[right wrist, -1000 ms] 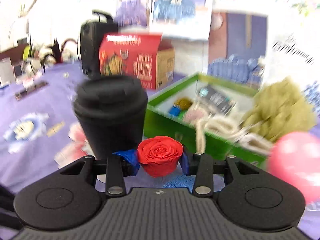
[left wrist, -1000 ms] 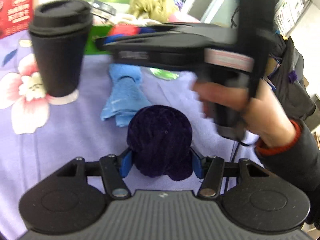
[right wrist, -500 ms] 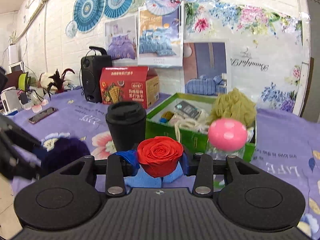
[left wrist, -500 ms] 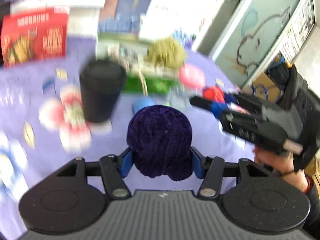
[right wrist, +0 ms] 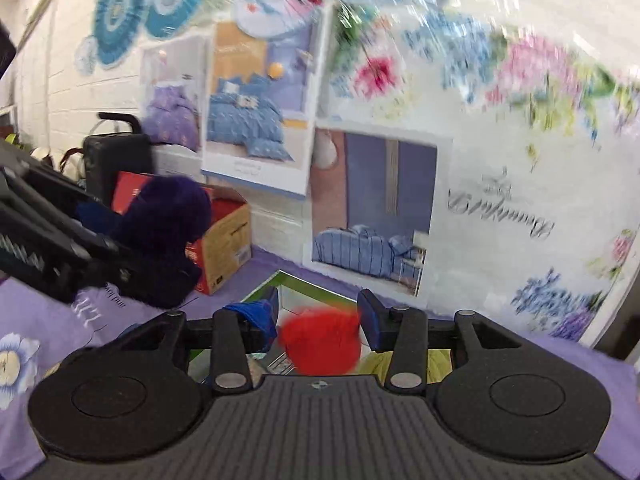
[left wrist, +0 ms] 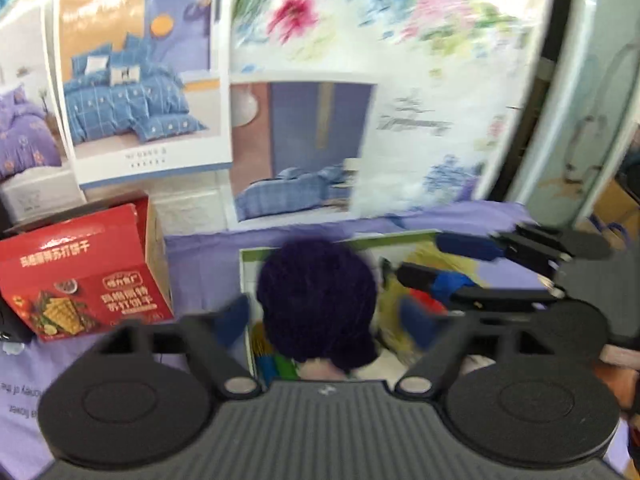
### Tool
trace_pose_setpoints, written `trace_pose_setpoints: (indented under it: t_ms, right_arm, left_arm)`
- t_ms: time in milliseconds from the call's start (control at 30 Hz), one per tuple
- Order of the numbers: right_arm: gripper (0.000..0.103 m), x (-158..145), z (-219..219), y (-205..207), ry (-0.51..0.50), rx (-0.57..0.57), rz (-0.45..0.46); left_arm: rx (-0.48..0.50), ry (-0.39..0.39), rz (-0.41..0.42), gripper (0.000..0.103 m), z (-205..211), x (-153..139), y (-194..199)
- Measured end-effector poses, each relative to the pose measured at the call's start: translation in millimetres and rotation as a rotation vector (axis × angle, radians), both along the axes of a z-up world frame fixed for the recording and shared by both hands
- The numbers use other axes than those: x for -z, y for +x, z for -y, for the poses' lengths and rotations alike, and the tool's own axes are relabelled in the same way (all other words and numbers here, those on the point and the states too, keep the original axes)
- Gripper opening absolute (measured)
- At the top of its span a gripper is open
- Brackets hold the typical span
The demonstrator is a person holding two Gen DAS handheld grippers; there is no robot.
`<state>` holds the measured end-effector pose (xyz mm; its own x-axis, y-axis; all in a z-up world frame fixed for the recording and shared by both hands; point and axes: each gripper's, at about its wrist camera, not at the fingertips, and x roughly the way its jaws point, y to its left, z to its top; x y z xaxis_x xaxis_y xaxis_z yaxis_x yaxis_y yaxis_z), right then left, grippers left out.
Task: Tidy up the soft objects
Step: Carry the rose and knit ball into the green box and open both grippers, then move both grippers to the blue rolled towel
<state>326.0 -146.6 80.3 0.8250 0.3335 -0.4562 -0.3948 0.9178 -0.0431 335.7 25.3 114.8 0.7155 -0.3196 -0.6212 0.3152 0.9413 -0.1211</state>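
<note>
My left gripper point(left wrist: 320, 316) is open over the green box point(left wrist: 248, 256); the dark purple yarn ball point(left wrist: 318, 300) hangs blurred between its spread fingers, apart from both pads. My right gripper point(right wrist: 318, 316) is open too; the red rose point(right wrist: 320, 340) sits blurred between its fingers with gaps either side, above the green box point(right wrist: 288, 278). The right gripper also shows in the left wrist view point(left wrist: 460, 272), and the left gripper with the purple ball shows in the right wrist view point(right wrist: 160, 216).
A red cracker box point(left wrist: 80, 280) stands left of the green box on the purple flowered cloth point(left wrist: 200, 248). A black speaker point(right wrist: 116, 160) stands behind it. Yellow-green fluff point(right wrist: 376, 360) and small items lie inside the green box. Posters cover the wall behind.
Both grippers moved forward over the green box and opened. The purple ball and the red rose are released from the pads and blur as they drop.
</note>
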Motion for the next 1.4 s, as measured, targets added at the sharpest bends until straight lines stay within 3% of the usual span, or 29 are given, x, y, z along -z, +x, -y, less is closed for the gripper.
trace_pose_setpoints:
  t_ms: [167, 433, 633, 800, 933, 1133, 1267, 1400]
  right_arm:
    - [0.030, 6, 9, 8, 0.052, 0.007, -0.004]
    - [0.031, 14, 14, -14, 0.031, 0.004, -0.007]
    - [0.031, -1, 17, -72, 0.015, 0.002, 0.062]
    - [0.032, -13, 26, -134, 0.084, 0.005, 0.107]
    - [0.032, -6, 28, -179, 0.129, 0.006, 0.104]
    - [0.033, 43, 23, -214, 0.152, 0.056, 0.009]
    - [0.033, 90, 15, -218, 0.215, 0.108, -0.115]
    - [0.033, 119, -9, -207, 0.251, 0.132, -0.164]
  left_arm:
    - [-0.011, -0.022, -0.039, 0.087, 0, 14, 23]
    - [0.019, 0.035, 0.020, 0.091, 13, 17, -22]
    - [0.054, 0.051, 0.103, 0.092, 19, 1, -82]
    - [0.088, 0.041, 0.144, 0.092, 16, -5, -128]
    - [0.105, 0.032, 0.149, 0.092, 11, 1, -163]
    - [0.088, 0.091, 0.117, 0.092, 0, 48, -212]
    - [0.014, 0.147, 0.028, 0.092, -16, 99, -235]
    - [-0.060, 0.161, -0.071, 0.092, -42, 136, -251]
